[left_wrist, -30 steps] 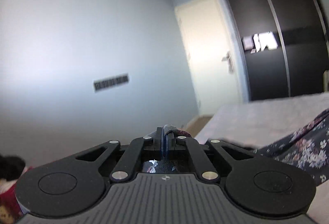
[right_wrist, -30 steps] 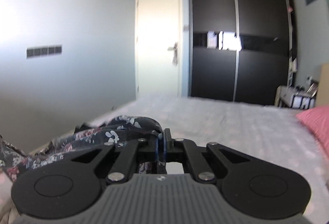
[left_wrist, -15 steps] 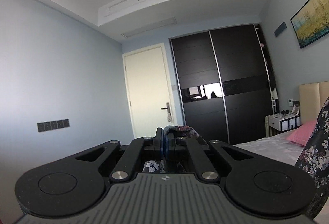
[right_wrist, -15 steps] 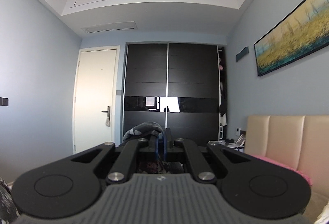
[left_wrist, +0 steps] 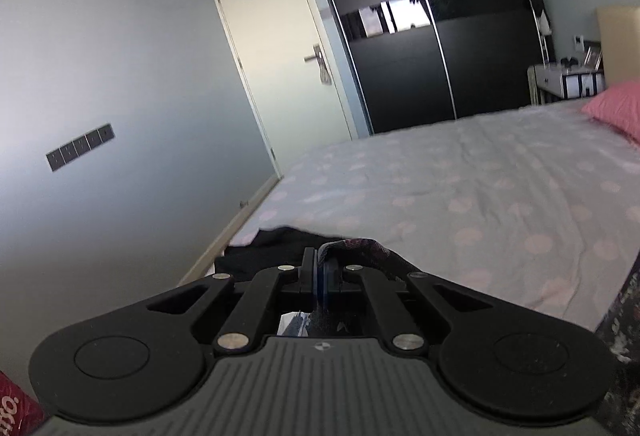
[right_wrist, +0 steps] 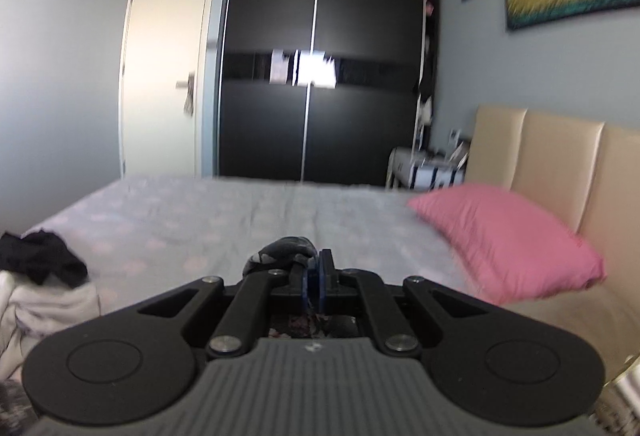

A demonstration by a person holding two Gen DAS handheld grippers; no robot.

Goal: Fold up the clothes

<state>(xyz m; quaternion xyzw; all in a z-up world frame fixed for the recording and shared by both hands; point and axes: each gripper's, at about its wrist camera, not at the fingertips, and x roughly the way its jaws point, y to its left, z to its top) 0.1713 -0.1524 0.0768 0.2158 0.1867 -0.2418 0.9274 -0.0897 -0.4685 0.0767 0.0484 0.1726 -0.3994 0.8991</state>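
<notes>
A dark floral garment (left_wrist: 362, 250) bulges over the tips of my left gripper (left_wrist: 318, 268), which is shut on a fold of it above the near edge of the bed (left_wrist: 460, 188). More of the same cloth hangs at the right edge (left_wrist: 624, 320) of the left wrist view. In the right wrist view my right gripper (right_wrist: 316, 272) is shut on another bunch of the floral garment (right_wrist: 280, 254), held over the bed (right_wrist: 224, 212). The stretch of cloth between the two grippers is hidden below them.
A black garment (right_wrist: 40, 256) lies on white clothes (right_wrist: 44, 304) at the bed's left corner. A pink pillow (right_wrist: 504, 236) leans by the beige headboard (right_wrist: 560, 164). A black wardrobe (right_wrist: 320, 76), a white door (right_wrist: 164, 76) and a bedside table (right_wrist: 424, 168) stand beyond.
Both views swung up toward the ceiling and then came back down to the bed. Both grippers kept their hold on the floral garment throughout.
</notes>
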